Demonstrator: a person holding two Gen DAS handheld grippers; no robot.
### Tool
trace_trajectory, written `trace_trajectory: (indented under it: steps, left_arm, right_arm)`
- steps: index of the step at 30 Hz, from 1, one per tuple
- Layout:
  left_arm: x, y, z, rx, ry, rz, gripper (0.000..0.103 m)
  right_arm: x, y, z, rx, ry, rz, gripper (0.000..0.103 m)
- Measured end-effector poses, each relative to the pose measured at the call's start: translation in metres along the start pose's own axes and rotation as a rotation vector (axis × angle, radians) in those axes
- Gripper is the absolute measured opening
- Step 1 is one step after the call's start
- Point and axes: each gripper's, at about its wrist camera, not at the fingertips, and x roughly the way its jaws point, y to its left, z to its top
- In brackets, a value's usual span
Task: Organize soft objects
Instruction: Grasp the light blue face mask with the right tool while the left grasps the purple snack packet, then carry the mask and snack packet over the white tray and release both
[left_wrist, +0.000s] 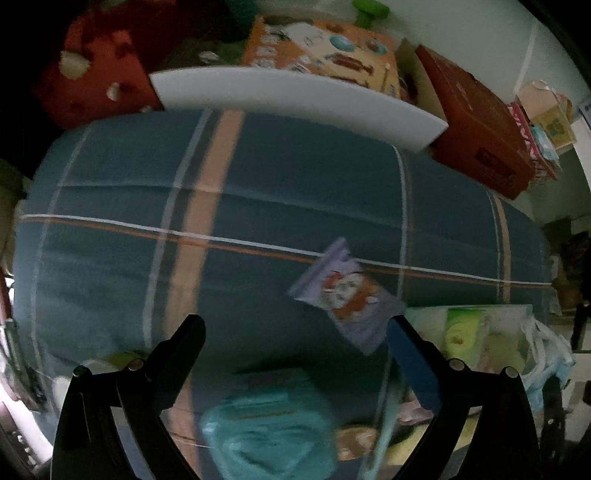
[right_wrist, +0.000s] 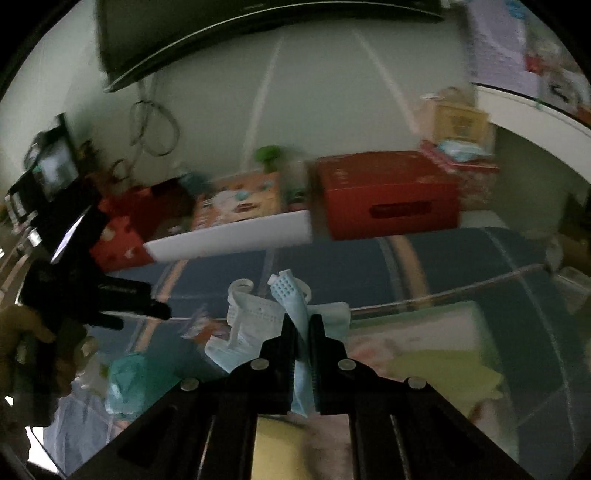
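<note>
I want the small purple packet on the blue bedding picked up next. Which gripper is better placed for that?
Left. The left gripper is open and empty, with the purple packet just ahead near its right finger. The right gripper is shut on a face mask.

black angular left claw with one blue finger pad, silver round screws, black right claw

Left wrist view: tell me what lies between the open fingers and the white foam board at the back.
In the left wrist view, the blue striped bedding fills the stretch from the left gripper to the white foam board; a purple snack packet lies on it.
</note>
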Motion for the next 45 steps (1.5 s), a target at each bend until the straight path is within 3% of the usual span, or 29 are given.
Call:
trace_trajectory:
  steps: [11,17,19,22,27,36,39,42,45]
  left_arm:
    - [0.051,-0.022,0.021,-0.113,0.064,0.009,0.094]
    - [0.077,-0.025,0.026,-0.152,0.09,0.021,0.093]
    - [0.084,-0.025,0.026,-0.165,0.097,0.029,0.085]
    - [0.087,-0.026,0.029,-0.172,0.088,0.041,0.08]
    - [0.078,-0.026,0.027,-0.156,0.06,0.028,0.065]
    - [0.027,-0.016,0.015,-0.116,-0.05,-0.034,0.06]
    - [0.008,-0.021,0.011,-0.103,-0.086,-0.108,0.06]
    - [-0.008,-0.036,-0.002,-0.042,-0.115,-0.145,0.06]
    - [-0.006,-0.067,-0.013,0.063,-0.071,-0.165,0.06]
  right_arm:
    - [0.003,-0.051,-0.006,0.11,0.044,-0.097,0.007]
    - [-0.01,-0.074,-0.005,0.167,0.018,-0.121,0.007]
    - [-0.012,-0.08,-0.005,0.184,0.015,-0.122,0.007]
    - [-0.013,-0.083,-0.006,0.195,0.019,-0.121,0.007]
    - [-0.011,-0.082,-0.007,0.192,0.027,-0.116,0.007]
    - [-0.014,-0.096,-0.009,0.22,0.026,-0.149,0.007]
    - [-0.013,-0.101,-0.01,0.225,0.035,-0.156,0.007]
    - [-0.008,-0.108,-0.012,0.233,0.056,-0.178,0.007]
    - [0.002,-0.113,-0.016,0.243,0.093,-0.187,0.007]
